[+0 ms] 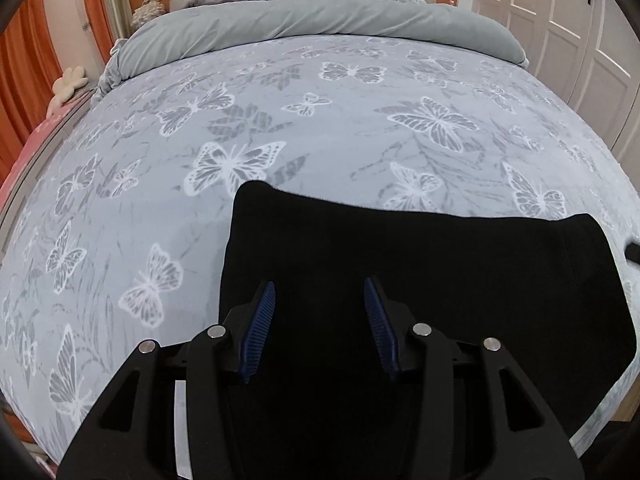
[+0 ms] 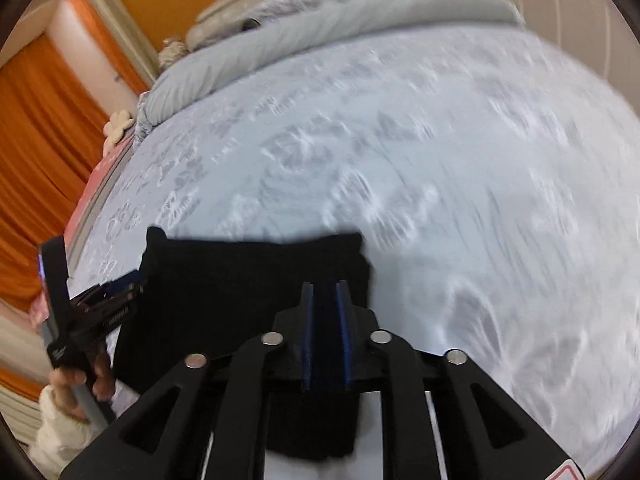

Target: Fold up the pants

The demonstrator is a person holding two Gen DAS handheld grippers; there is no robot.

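Black pants point(image 1: 400, 264) lie folded on the butterfly-print bedspread point(image 1: 280, 112) at 6 o'clock, left gripper point(image 1: 320, 292) open above them gripping nothing, right gripper point(image 2: 325, 292) narrowly parted with nothing visibly clamped, no legible writing.

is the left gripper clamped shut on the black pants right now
No, the left gripper stands open above the black pants, with a clear gap between its blue pads and no cloth pinched.
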